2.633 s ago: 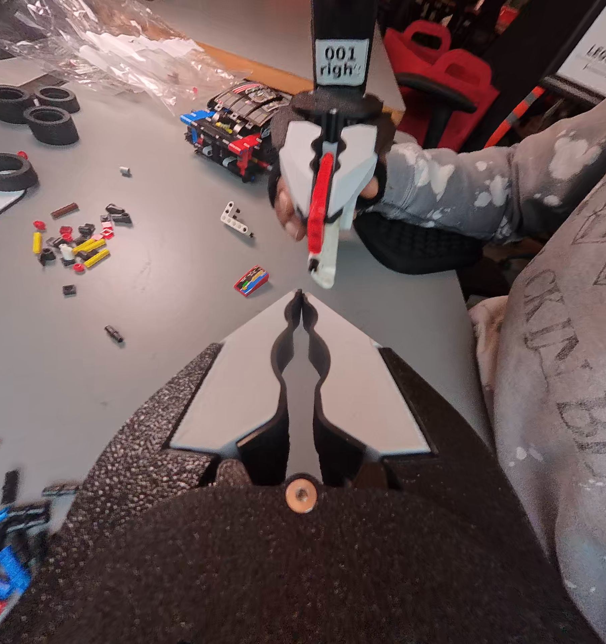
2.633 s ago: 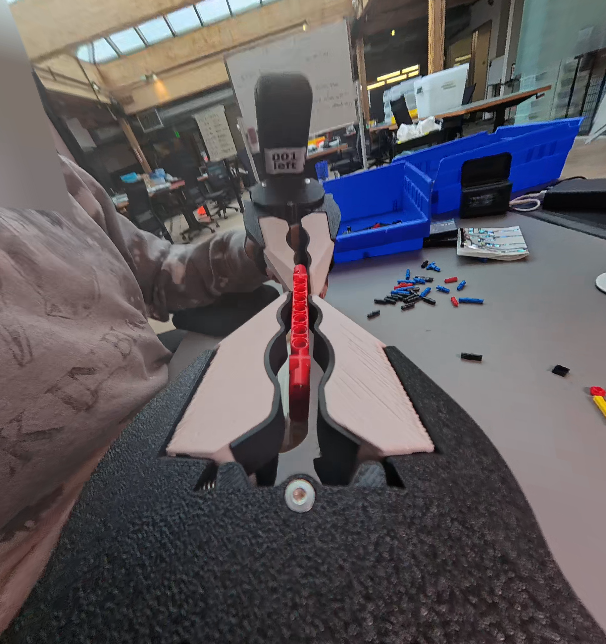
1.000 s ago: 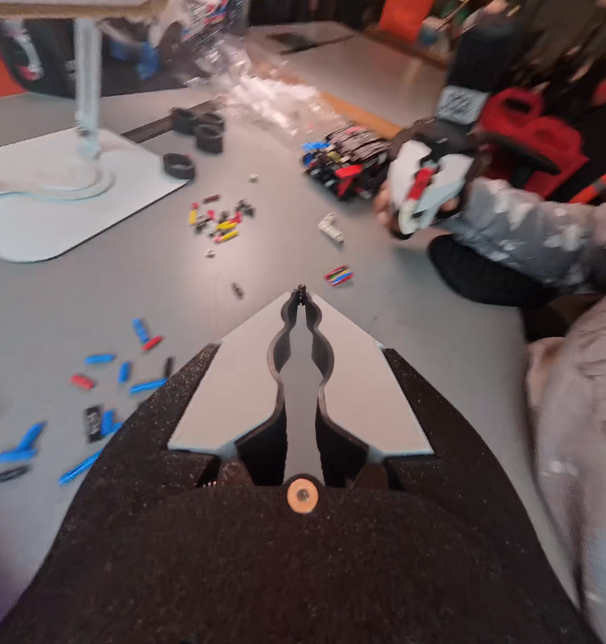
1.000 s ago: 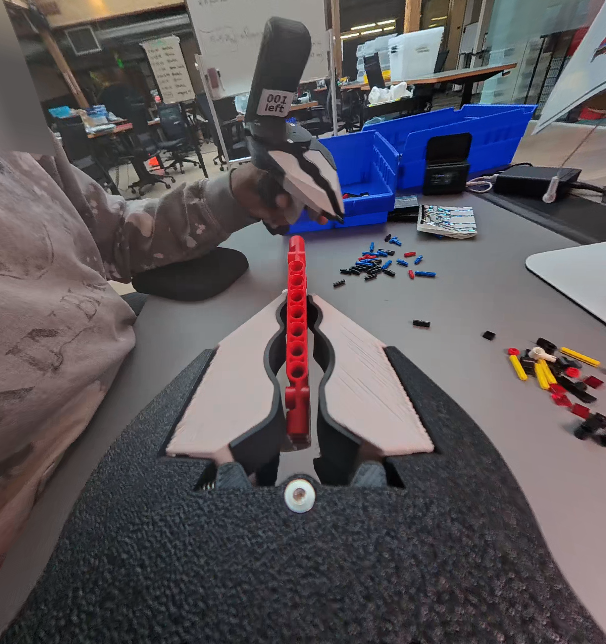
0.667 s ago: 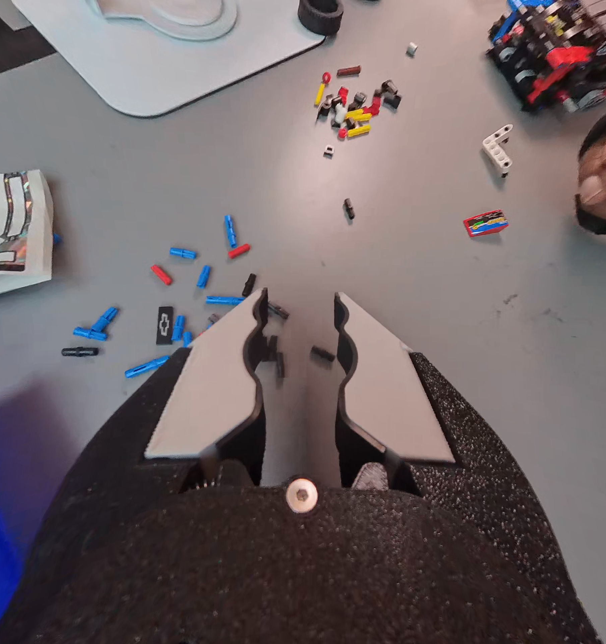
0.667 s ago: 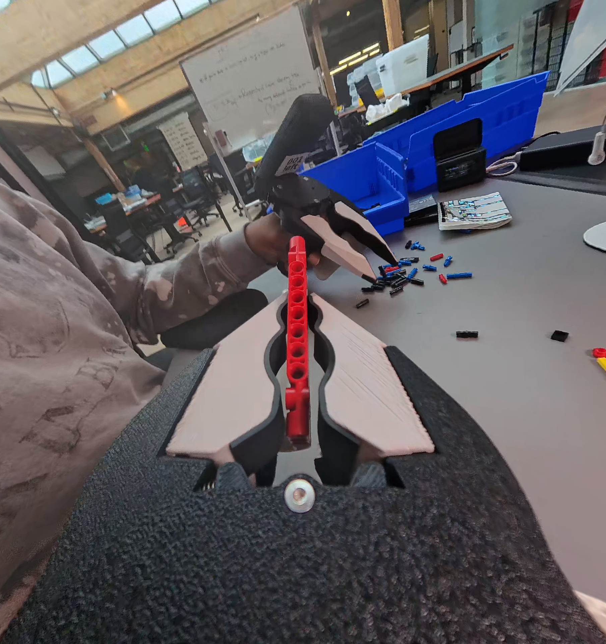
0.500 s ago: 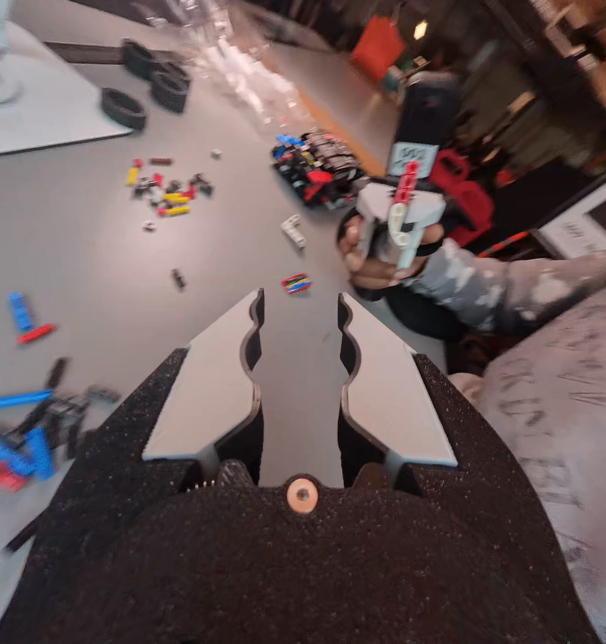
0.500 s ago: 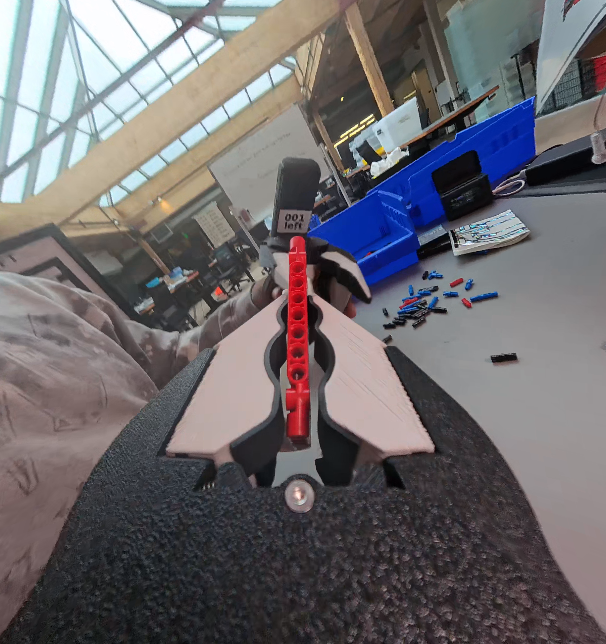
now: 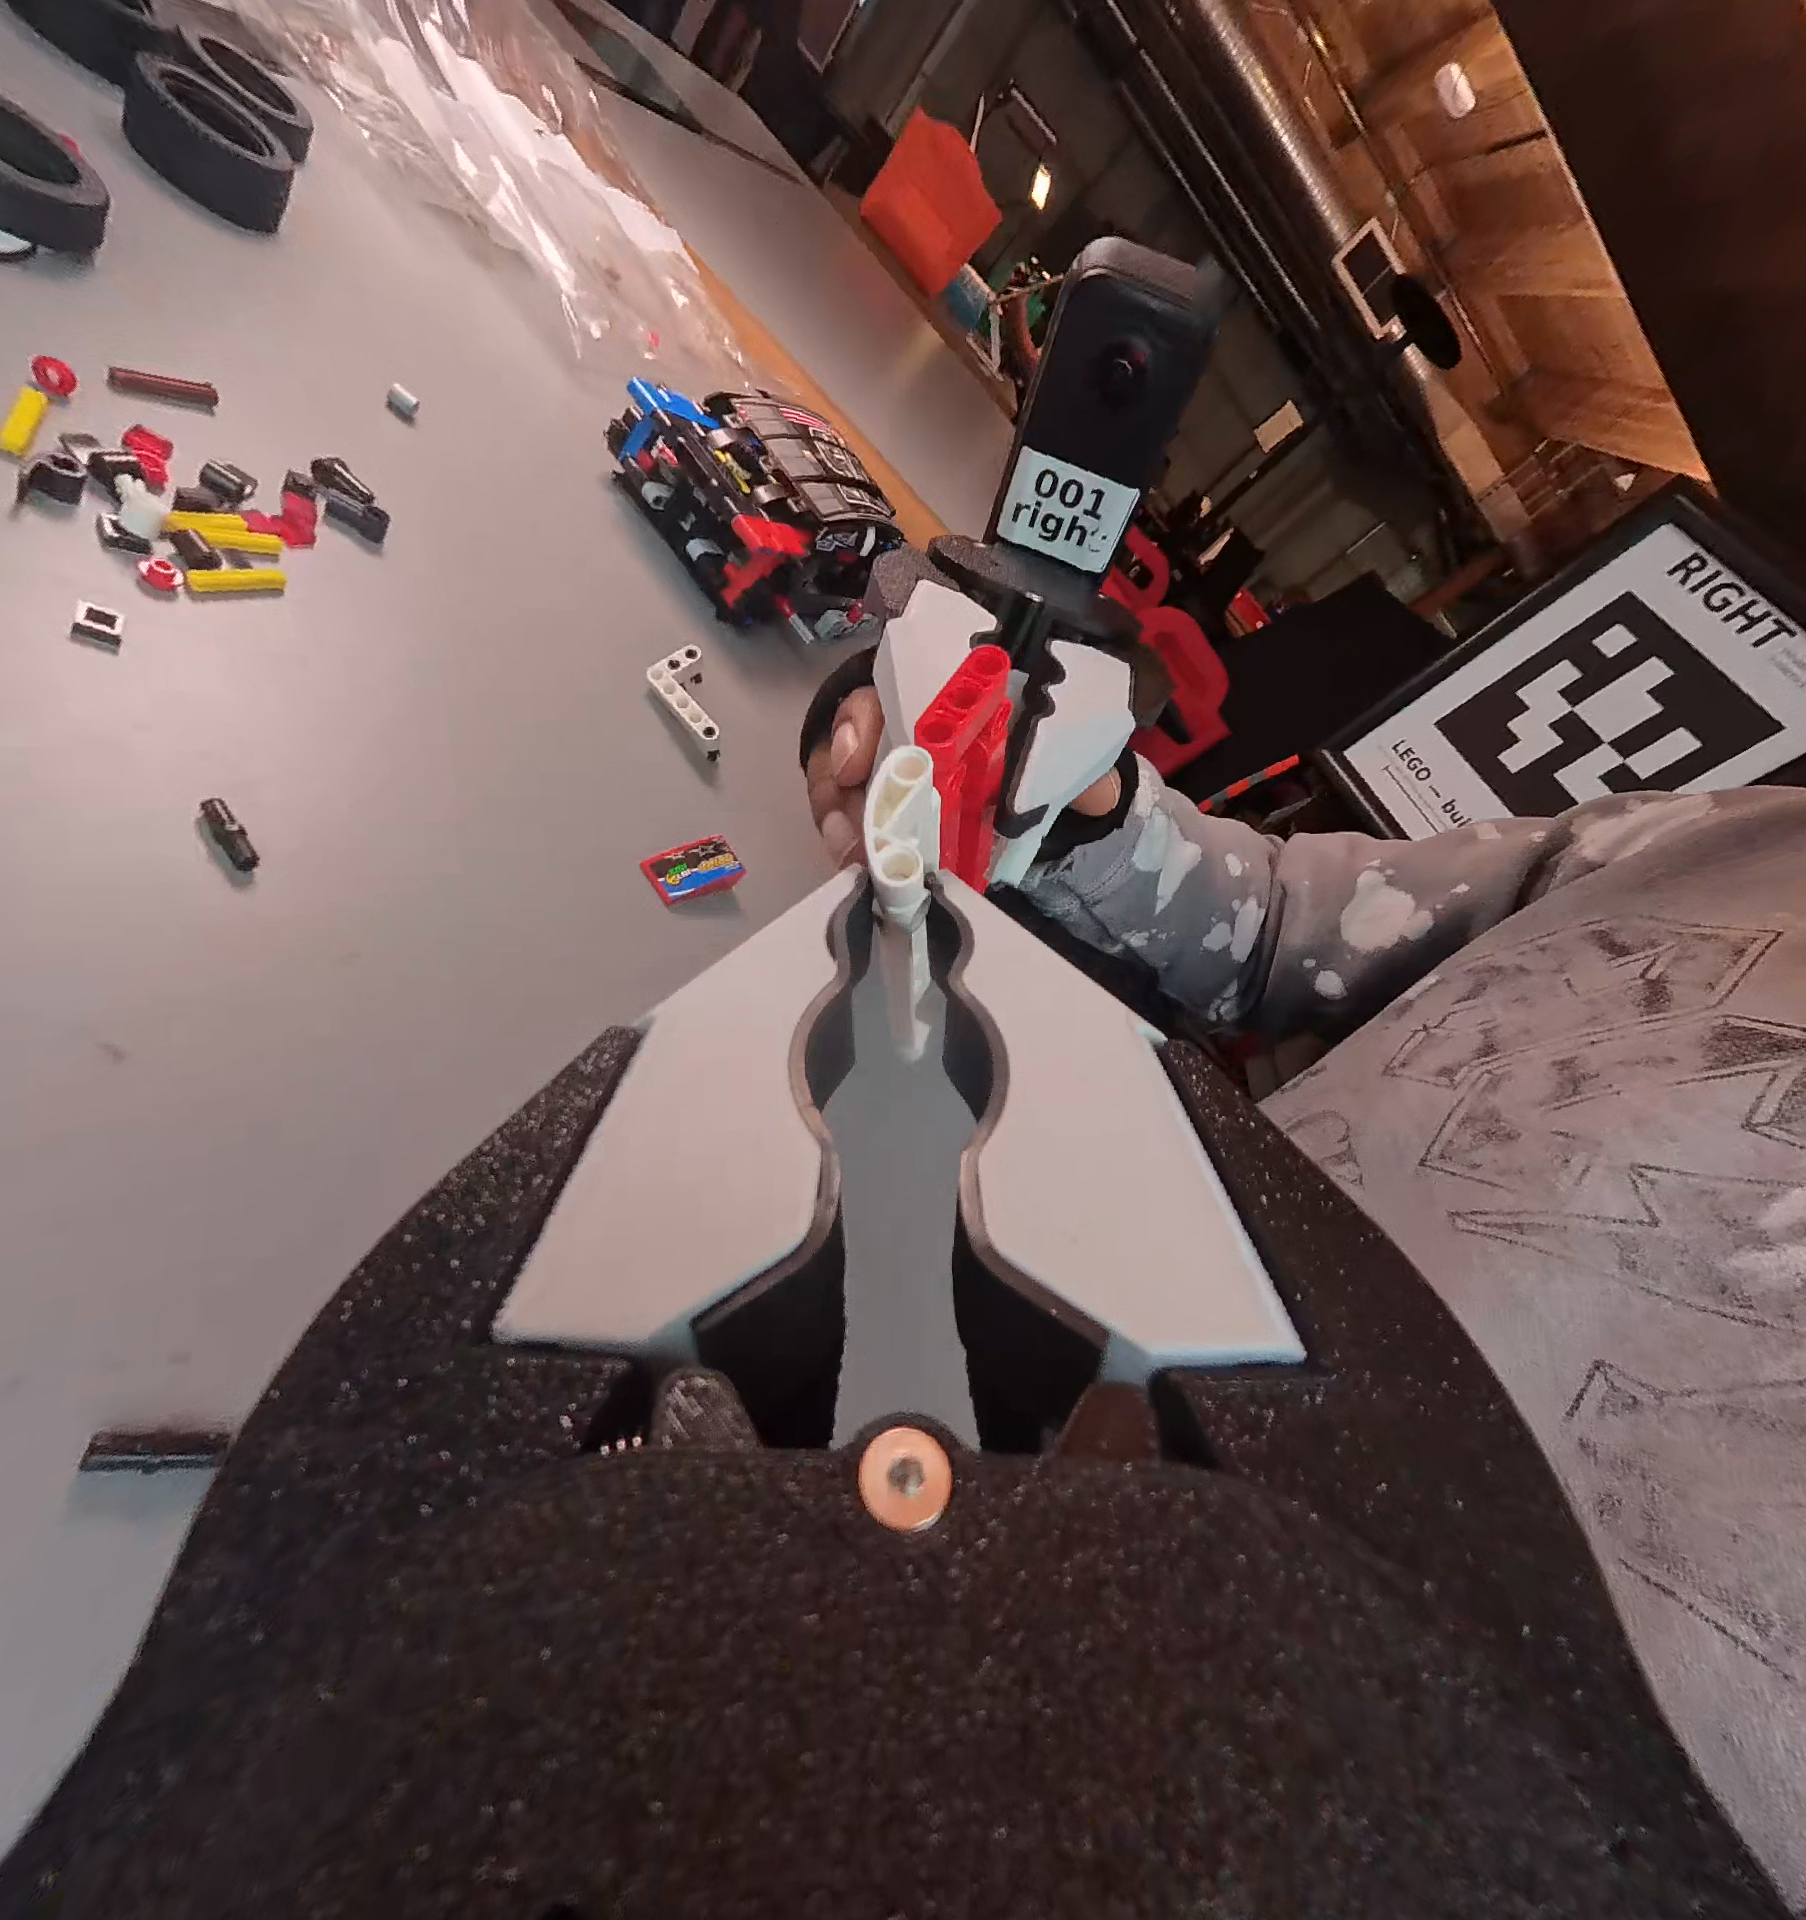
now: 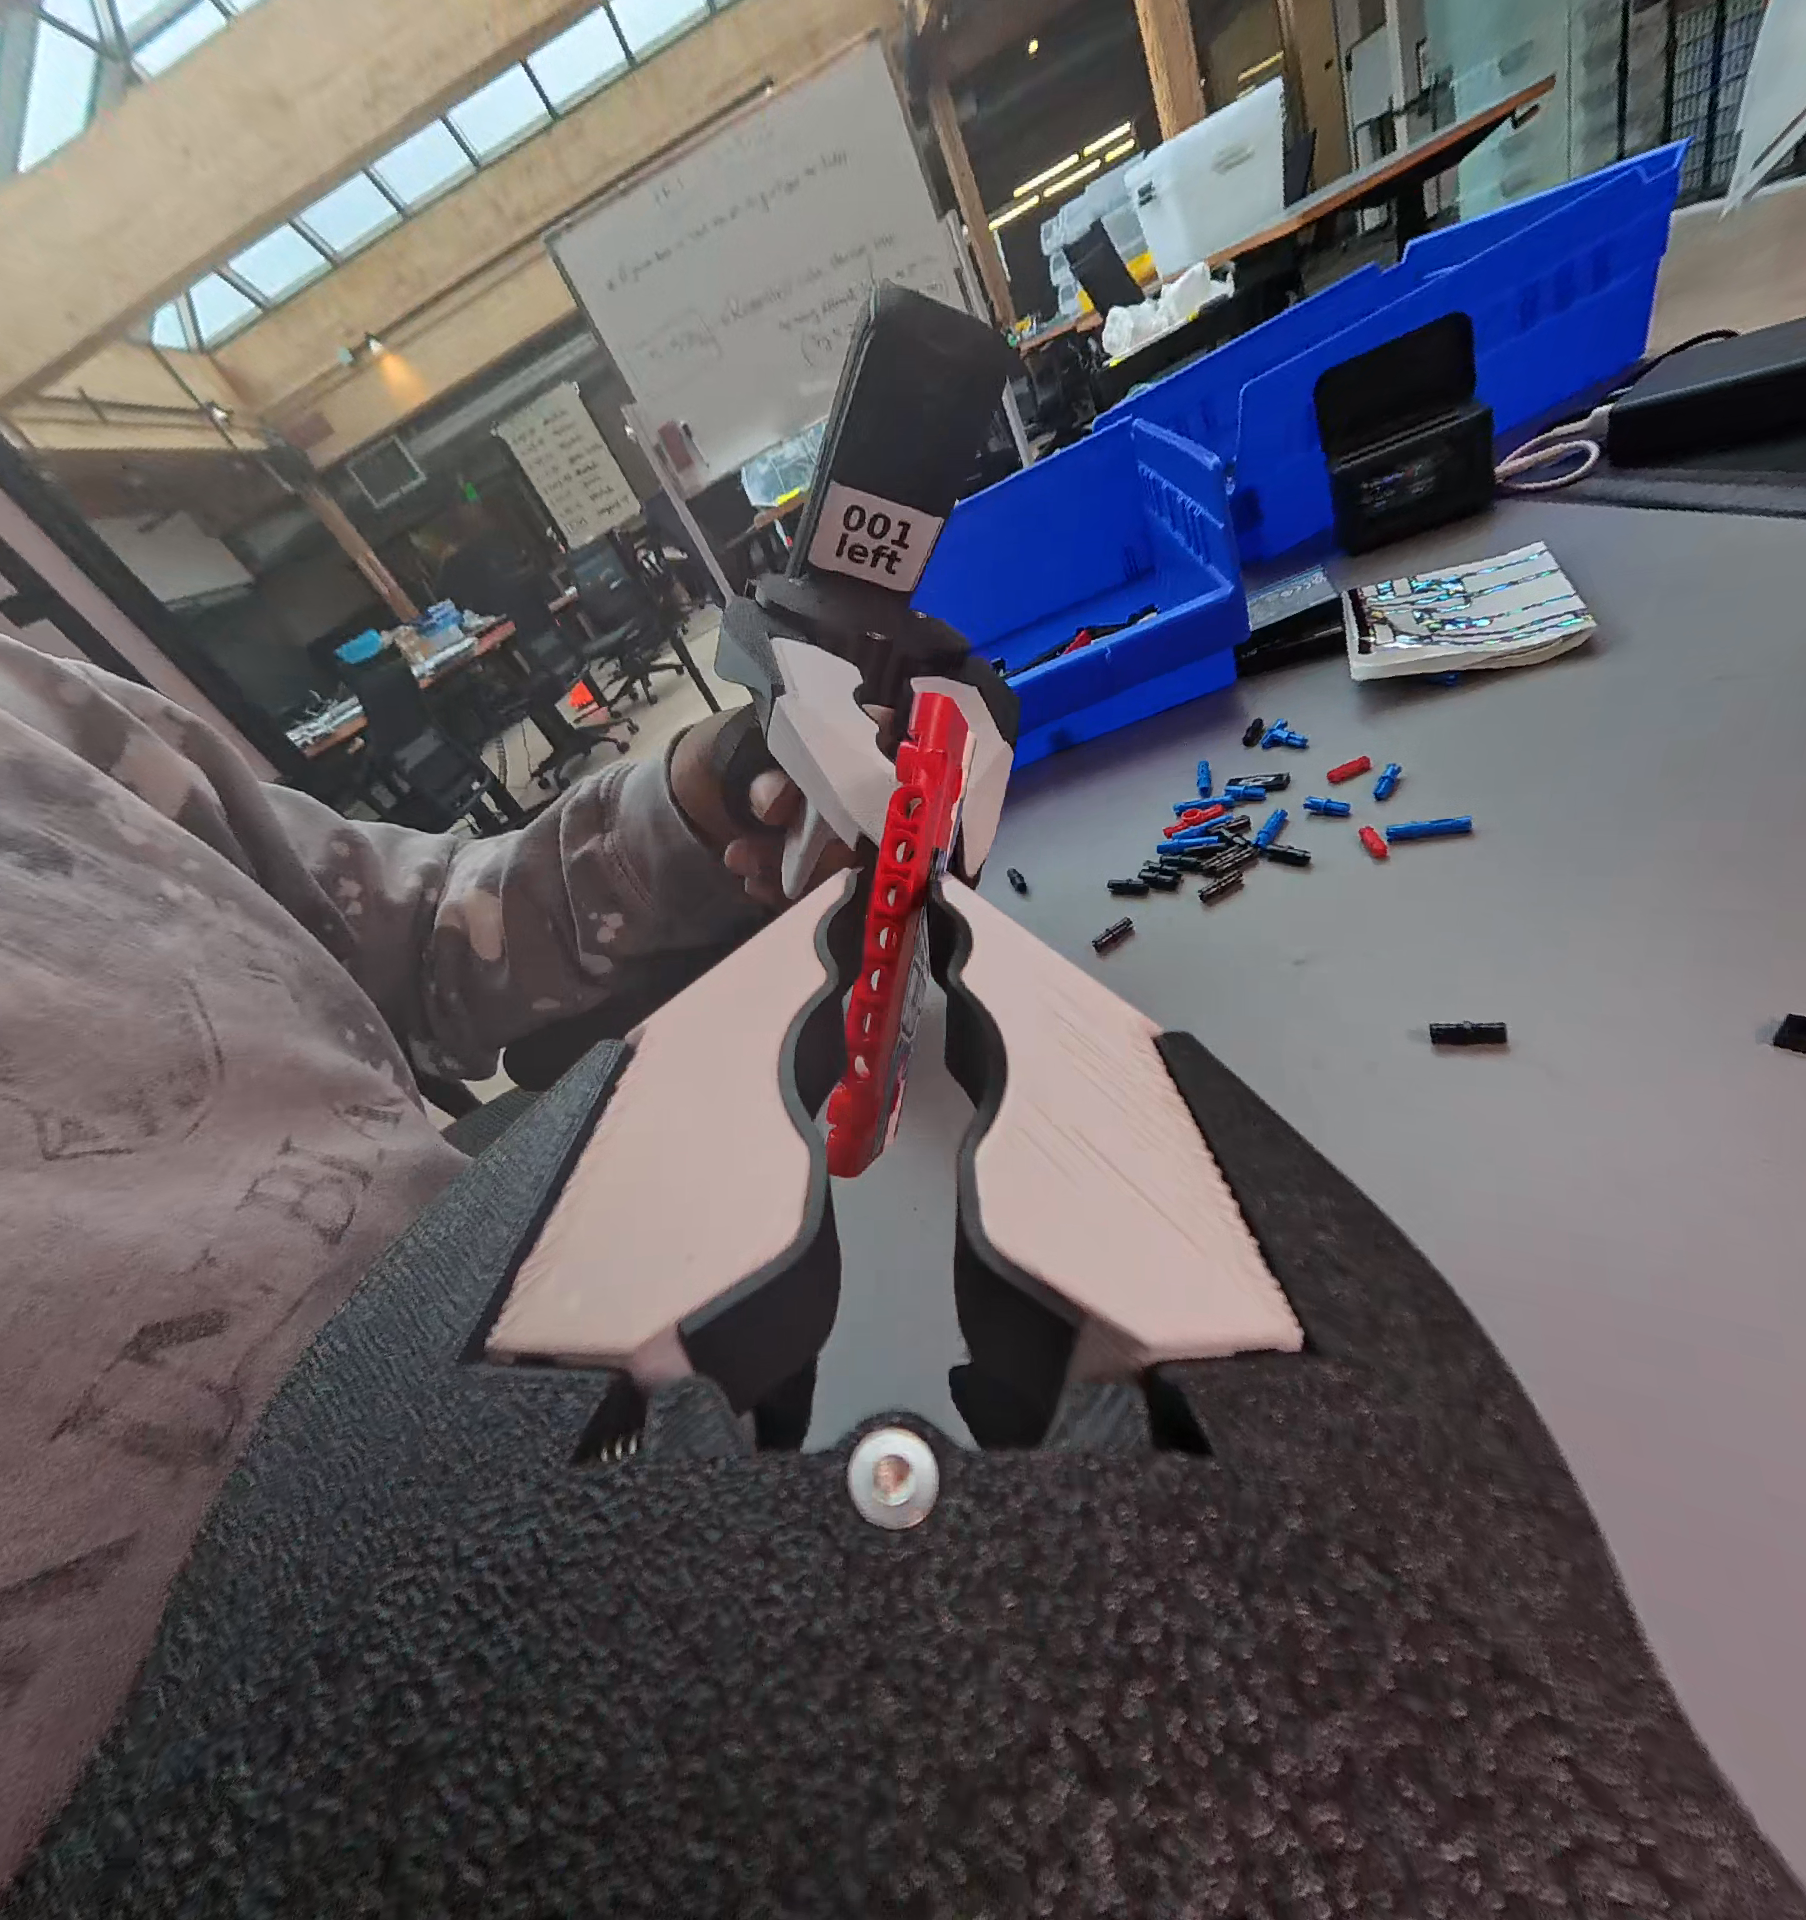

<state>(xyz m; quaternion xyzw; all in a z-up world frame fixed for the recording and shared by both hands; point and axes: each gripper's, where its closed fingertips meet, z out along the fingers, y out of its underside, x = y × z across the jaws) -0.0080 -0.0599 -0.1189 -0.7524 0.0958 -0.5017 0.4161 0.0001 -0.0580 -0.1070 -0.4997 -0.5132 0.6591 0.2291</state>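
Observation:
My left gripper [image 9: 897, 885] is shut at its tips on a short white beam [image 9: 901, 805] that sits against a long red beam [image 9: 966, 743]. My right gripper [image 10: 894, 883] is shut on that red beam [image 10: 883, 935], which stands up between its fingers. The two grippers face each other tip to tip above the near edge of the grey table [image 9: 359, 935]. The right gripper also shows in the left wrist view [image 9: 992, 727], and the left gripper in the right wrist view [image 10: 878, 769]. A person's hand holds each one.
A partly built toy car [image 9: 764, 520], a pile of small loose parts [image 9: 192, 520], black tyres [image 9: 213, 135], a white L-shaped beam [image 9: 683, 696] and a printed red tile [image 9: 693, 868] lie on the table. Blue bins [image 10: 1086, 582], scattered pins [image 10: 1242, 821] and a sheet [image 10: 1460, 613] lie to the right. The tips of both grippers are at nearly the same place. The printed red tile [image 9: 693, 868] lies around 12 cm away from my right fingertips.
My left gripper swung from the pins on the table, where it opened, back towards the right gripper and has shut on the white beam. The right gripper kept hold of the red beam.

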